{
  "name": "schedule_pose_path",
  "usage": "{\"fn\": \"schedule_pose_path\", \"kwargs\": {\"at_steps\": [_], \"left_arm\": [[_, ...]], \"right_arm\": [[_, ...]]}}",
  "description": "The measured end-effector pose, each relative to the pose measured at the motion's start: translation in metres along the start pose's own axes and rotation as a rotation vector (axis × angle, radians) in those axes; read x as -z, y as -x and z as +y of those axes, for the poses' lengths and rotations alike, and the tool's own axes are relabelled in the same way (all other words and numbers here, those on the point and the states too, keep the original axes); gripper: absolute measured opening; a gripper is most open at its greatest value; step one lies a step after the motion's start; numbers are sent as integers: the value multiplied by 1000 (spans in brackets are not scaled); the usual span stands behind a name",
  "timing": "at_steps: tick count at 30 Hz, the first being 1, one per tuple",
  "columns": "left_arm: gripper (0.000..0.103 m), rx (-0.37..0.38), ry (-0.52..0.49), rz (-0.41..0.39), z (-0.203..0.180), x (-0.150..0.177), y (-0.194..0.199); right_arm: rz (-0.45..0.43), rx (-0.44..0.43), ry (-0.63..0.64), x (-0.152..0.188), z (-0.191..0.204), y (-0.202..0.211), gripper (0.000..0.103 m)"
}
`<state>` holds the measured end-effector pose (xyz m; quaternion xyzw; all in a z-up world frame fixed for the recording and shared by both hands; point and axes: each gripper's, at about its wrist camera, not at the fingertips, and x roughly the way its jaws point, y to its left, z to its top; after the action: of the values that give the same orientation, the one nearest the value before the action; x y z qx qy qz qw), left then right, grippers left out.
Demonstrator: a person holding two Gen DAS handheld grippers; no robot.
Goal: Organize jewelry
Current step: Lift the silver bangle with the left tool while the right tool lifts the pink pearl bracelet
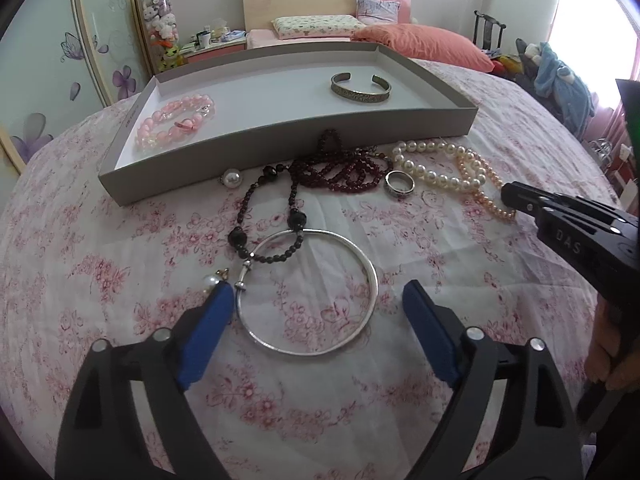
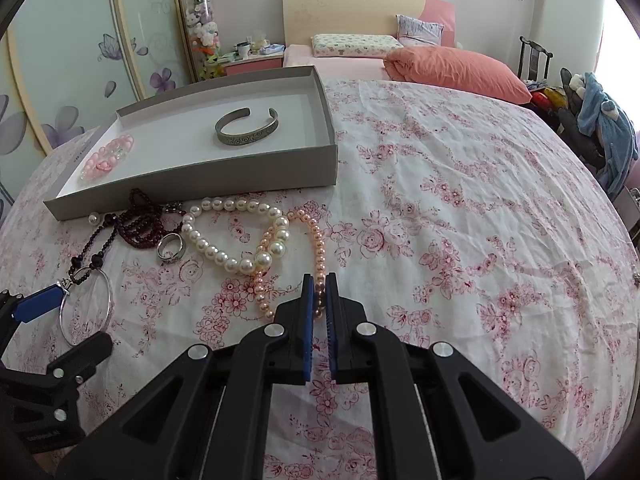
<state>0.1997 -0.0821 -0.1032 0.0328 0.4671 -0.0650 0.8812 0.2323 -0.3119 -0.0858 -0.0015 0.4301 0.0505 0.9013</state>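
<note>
Now, step in hand: you look set to take the silver bangle (image 1: 308, 292) with the left gripper (image 1: 318, 300) and carry it to the grey tray (image 1: 288, 148).
Left tool: released, jaws spread wide, nothing between the pads; the bangle lies on the floral bedspread (image 1: 120, 240) just ahead of them.
Left pad: its blue fingertip (image 1: 218, 300) sits just beside the bangle's clasp and a small pearl earring (image 1: 212, 280). Keep it off the earring.
Snag: the dark bead strand (image 1: 276, 216) crosses the bangle's far rim. I judge it may drag along, so lift slowly and check.
Grip advice: close across the thin band on the bare near side, away from the beads.
Right tool: the right gripper (image 2: 319, 280) is clenched, with the pink pearl strand (image 2: 316, 240) running into its tips; whether the pads pinch it I cannot tell.
Tray: 2 pieces inside, a pink bead bracelet (image 1: 176, 120) at its left end and a bronze cuff (image 1: 360, 88) towards its right. Set the bangle on the bare floor between them.
</note>
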Motion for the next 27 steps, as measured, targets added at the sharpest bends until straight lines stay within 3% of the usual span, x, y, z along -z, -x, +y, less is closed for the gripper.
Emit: {"fn": "schedule_pose_path", "kwargs": {"at_steps": [3, 7, 21, 27], "left_arm": [[85, -18, 9, -12, 1, -3, -3], [71, -30, 28, -33, 6, -10, -5], [71, 15, 34, -48, 34, -3, 3], [71, 18, 36, -66, 44, 2, 13]], "right_arm": [[0, 0, 0, 0, 0, 0, 7], [0, 0, 0, 0, 0, 0, 7], [-5, -23, -14, 0, 0, 1, 7], [-61, -26, 2, -2, 5, 12, 7]]}}
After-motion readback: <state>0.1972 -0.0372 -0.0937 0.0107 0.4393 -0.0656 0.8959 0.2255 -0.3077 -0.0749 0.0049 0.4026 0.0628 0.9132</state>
